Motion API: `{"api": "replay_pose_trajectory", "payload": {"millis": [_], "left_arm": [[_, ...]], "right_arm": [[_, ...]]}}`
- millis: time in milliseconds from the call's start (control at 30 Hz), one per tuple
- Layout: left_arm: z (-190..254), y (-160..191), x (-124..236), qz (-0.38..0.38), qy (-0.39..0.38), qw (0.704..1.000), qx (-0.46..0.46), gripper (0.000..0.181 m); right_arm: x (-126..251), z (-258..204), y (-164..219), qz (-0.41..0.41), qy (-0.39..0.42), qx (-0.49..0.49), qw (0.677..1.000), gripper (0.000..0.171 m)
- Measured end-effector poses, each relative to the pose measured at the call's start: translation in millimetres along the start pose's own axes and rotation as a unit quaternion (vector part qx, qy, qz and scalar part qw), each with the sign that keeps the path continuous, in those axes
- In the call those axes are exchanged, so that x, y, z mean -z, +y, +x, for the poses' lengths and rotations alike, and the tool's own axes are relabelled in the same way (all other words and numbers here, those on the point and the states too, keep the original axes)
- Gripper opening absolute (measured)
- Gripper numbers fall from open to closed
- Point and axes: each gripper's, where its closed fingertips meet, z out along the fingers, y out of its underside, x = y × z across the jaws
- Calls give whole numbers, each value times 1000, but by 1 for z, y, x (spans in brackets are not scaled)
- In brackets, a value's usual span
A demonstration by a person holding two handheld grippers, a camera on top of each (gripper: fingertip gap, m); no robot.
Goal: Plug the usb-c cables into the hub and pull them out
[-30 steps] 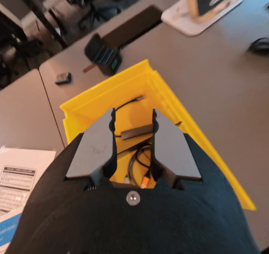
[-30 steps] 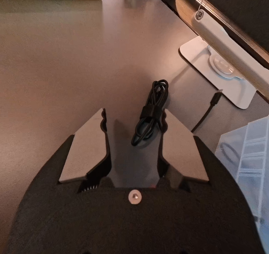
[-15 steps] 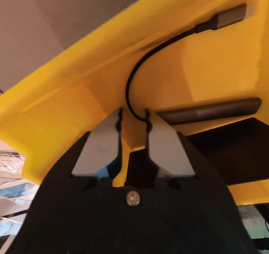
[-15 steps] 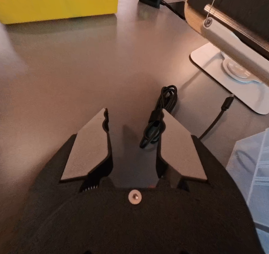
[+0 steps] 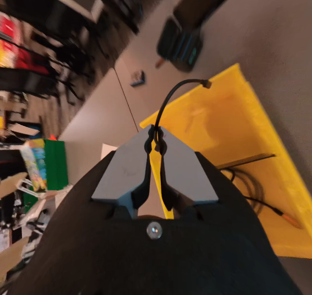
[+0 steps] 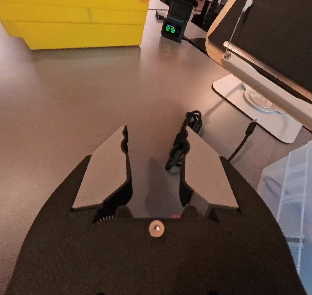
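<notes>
In the left wrist view my left gripper [image 5: 156, 131] is shut on the hub's short black cable [image 5: 166, 101], lifted above the yellow bin [image 5: 236, 134]. The cable arcs up to its plug [image 5: 206, 83]. The hub body is hidden below the fingers. A coiled cable with an orange plug [image 5: 253, 193] lies in the bin. In the right wrist view my right gripper [image 6: 156, 129] is open and empty over the grey table. A bundled black USB-C cable [image 6: 190, 129] lies by its right finger, with its loose plug [image 6: 251, 127] to the right.
A monitor stand base [image 6: 256, 107] and screen stand at right. A clear plastic box [image 6: 287, 202] sits at lower right. A black charger with a lit display [image 6: 174, 23] stands behind, beside the yellow bin [image 6: 76, 16]. Cluttered shelves [image 5: 33, 160] show at left in the left wrist view.
My left gripper went down into the bin, shut on the hub's cable and rose out with it. My right gripper stayed open and tilted up a little.
</notes>
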Motion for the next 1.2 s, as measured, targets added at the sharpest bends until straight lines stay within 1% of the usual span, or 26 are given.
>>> {"api": "replay_pose_trajectory", "payload": {"millis": [33, 100, 167, 267, 367, 400, 433, 467, 500, 533, 567, 600, 633, 733, 833, 933, 1033, 1067, 1100, 1133, 1200], "left_arm": [[2, -15, 20, 31, -12, 999, -1, 1], [17, -46, 60, 103, -15, 995, 4, 1], [43, -74, 98, 177, 2, 984, 12, 1], [98, -107, 151, 290, 66, 954, 37, 1], [158, -123, 189, 371, 144, 915, 64, 2], [176, -125, 197, 390, 164, 903, 71, 2], [190, -126, 203, 405, 180, 893, 77, 2], [203, -125, 208, 417, 193, 884, 83, 1], [214, -124, 210, 424, 205, 878, 86, 1], [223, -122, 210, 427, 217, 873, 89, 1], [231, -120, 209, 427, 227, 870, 92, 1], [237, -117, 205, 425, 235, 869, 95, 1], [242, -114, 200, 422, 243, 868, 98, 1], [245, -103, 179, 409, 265, 864, 124, 0], [241, -87, 151, 387, 284, 863, 156, 0], [239, -69, 124, 363, 279, 873, 164, 1], [240, -52, 99, 332, 277, 883, 180, 2], [242, -46, 92, 324, 278, 886, 182, 10], [245, -40, 87, 317, 277, 889, 180, 25], [249, -35, 83, 312, 273, 894, 169, 36], [259, -25, 77, 309, 246, 910, 124, 43]], "right_arm": [[1, -1, -3, 10, -6, -3, 1000, 63], [3, -10, -11, 29, -32, -14, 999, 63], [4, -25, -21, 46, -69, -27, 996, 64], [7, -47, -41, 65, -91, -22, 994, 70], [15, -58, -70, 92, -95, -16, 991, 82], [20, -60, -81, 109, -94, -17, 989, 87], [23, -62, -90, 123, -93, -18, 988, 88], [26, -65, -97, 134, -94, -20, 986, 84], [28, -68, -102, 143, -98, -21, 985, 75], [29, -70, -105, 148, -100, -23, 984, 61], [29, -73, -105, 150, -105, -23, 983, 44], [27, -77, -104, 148, -118, -20, 982, 19], [25, -81, -102, 144, -134, -15, 980, 7], [10, -79, -88, 119, -147, -2, 982, 6], [-8, -69, -77, 96, -169, -24, 981, 6], [-23, -67, -69, 63, -223, -57, 971, 6], [-37, -64, -61, 27, -257, -80, 963, 6], [-41, -64, -58, 17, -263, -83, 961, 6], [-45, -61, -54, 8, -263, -88, 961, 6], [-49, -59, -50, -1, -264, -94, 960, 6], [-57, -58, -41, -18, -277, -124, 953, 6]]}}
